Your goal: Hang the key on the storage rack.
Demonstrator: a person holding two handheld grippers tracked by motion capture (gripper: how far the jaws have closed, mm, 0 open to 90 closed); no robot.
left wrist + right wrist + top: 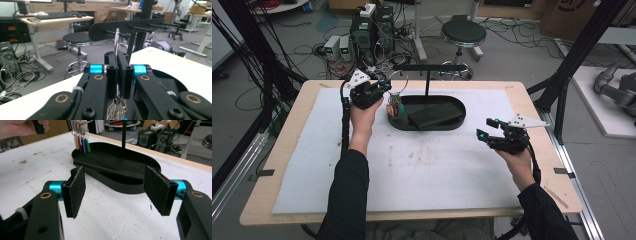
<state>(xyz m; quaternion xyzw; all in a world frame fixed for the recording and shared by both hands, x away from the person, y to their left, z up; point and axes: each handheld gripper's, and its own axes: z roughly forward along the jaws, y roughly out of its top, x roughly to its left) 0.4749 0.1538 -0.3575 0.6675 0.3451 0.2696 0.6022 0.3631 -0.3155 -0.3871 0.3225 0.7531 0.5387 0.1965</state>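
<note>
My left gripper (pixel 384 87) is shut on a large metal key ring (pixel 116 40), held up near the left end of the black rack bar (pixel 125 28) with its pegs. Several coloured key tags (pixel 395 108) hang from the ring over the left end of the black oval tray (pixel 457 102); they also show in the right gripper view as key tags (pixel 81 142). My right gripper (pixel 486 129) hovers open above the white mat, right of the tray, with nothing between its pads (pixel 76 191). A black folded wallet (pixel 434 115) lies in the tray.
The rack stands on a post (pixel 427 82) rising from the tray. The white mat (pixel 412 165) covers the wooden table (pixel 287 145). Beyond the far edge are a stool (pixel 463 34), computers and cables on the floor. A black frame post (pixel 572 55) stands at the right.
</note>
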